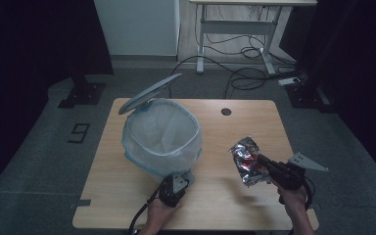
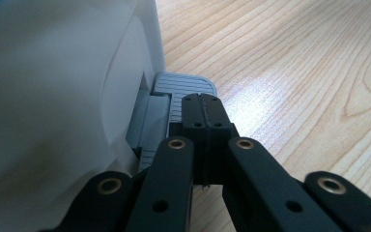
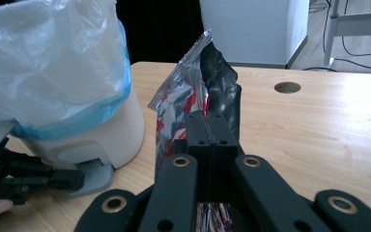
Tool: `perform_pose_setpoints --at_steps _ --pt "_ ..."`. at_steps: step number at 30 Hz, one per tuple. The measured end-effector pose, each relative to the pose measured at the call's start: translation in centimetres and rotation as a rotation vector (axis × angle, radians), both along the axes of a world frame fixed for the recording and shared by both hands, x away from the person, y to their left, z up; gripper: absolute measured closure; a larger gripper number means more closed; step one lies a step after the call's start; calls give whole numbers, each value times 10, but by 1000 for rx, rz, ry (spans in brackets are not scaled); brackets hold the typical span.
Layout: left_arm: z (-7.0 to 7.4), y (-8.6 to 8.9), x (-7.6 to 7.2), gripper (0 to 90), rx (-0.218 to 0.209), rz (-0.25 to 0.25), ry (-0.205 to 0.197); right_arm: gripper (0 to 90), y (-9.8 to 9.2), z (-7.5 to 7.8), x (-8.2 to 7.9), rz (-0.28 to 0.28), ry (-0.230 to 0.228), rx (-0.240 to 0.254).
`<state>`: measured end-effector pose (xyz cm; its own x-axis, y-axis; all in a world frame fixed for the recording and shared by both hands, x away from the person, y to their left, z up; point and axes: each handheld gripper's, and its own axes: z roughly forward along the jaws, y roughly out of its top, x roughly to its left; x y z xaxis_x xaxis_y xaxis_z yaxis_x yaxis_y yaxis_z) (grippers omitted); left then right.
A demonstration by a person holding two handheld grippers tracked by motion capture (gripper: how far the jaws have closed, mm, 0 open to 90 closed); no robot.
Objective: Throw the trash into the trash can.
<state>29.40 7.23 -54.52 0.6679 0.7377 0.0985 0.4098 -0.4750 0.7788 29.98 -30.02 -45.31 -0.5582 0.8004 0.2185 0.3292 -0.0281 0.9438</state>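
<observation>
Crinkled foil wrapper (image 1: 245, 160) pinched in right tool (image 1: 263, 162), ribbed grey pedal (image 2: 183, 92), woodgrain table (image 1: 254, 122)

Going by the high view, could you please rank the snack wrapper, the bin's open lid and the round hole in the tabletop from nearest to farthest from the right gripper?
1. The snack wrapper, pinched in the right gripper, just left of the hand.
2. The round hole, further back on the table.
3. The open lid, far left, raised behind the lined bin.
</observation>
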Motion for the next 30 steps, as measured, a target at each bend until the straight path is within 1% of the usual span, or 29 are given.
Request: perform_pose_setpoints --at_steps 3,6,11,18,20,30 --pt "0 0 0 900 4 -1 0 895 2 6 2 11 4 22" --pt "0 0 0 900 4 -1 1 895 3 10 3 13 3 26" --pt "0 0 0 900 2 0 1 895 5 19 4 13 -9 21" --pt "0 0 0 900 -3 2 -1 895 5 35 7 15 -36 27" --pt "0 0 0 900 -1 1 0 895 7 42 8 17 -47 27" --pt "0 0 0 900 3 0 -1 895 20 57 16 39 -68 27"
